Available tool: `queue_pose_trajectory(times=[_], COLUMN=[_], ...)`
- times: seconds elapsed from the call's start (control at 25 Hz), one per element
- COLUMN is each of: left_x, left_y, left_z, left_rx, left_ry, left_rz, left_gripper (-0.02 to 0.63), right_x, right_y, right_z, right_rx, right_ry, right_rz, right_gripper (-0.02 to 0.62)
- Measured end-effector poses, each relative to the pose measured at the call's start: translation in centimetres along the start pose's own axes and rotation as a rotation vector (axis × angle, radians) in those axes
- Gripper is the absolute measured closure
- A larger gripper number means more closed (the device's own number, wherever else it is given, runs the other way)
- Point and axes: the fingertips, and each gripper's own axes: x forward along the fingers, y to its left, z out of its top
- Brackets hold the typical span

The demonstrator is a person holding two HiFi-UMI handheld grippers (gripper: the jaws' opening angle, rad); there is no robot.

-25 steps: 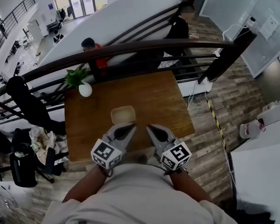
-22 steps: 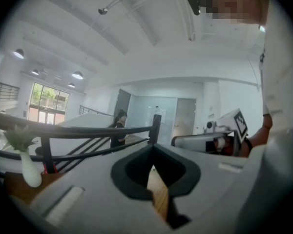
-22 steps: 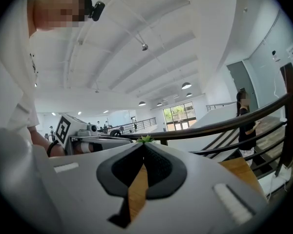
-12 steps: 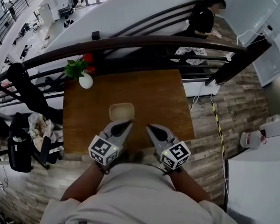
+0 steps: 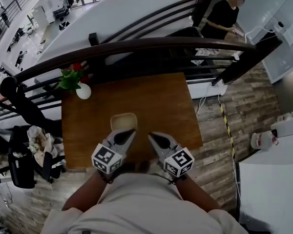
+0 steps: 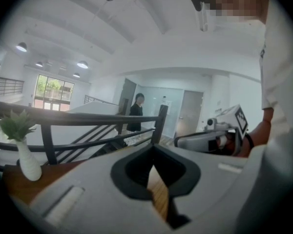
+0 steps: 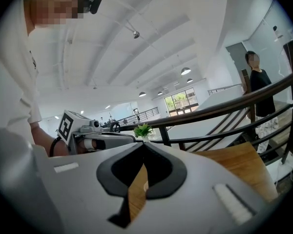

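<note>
Both grippers are held low in front of the person, side by side and angled toward each other. The left gripper (image 5: 130,131) has its jaws drawn together at the tips, with nothing between them. Its own view shows only a sliver of the wooden table (image 5: 161,101) through the gap behind the tips. The right gripper (image 5: 151,135) is likewise closed and empty.

The small beige dish (image 5: 123,122) lies on the table just ahead of the left gripper's tips and a little ahead and to the left of the right gripper's. Whether the left tips touch its near rim cannot be told. Farther ahead and to the left of both stands a white vase (image 5: 83,91) holding a green plant.

By the look of it nothing has begun. The dish sits ungripped, so opening a gripper, closing on the rim and moving the dish all remain.
</note>
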Motion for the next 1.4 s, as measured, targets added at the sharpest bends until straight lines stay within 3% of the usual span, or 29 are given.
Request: queue_pose_trajectory(times=[0.52,1.4], left_x=[2.5,5.5], left_y=[5.2,12.5], left_z=[-2.4,-12.5], left_rx=[-0.029,-0.141], left_ry=[0.061,0.203], left_rz=[-0.029,-0.038], left_gripper=[0.603,0.603], right_x=[4.8,11.3], right_y=[-4.2,-11.9], right_z=[-2.7,-15.8], right_rx=[0.092,0.338], right_ry=[0.052,0.210], right_rz=[-0.050,-0.123], right_gripper=[0.588,0.520])
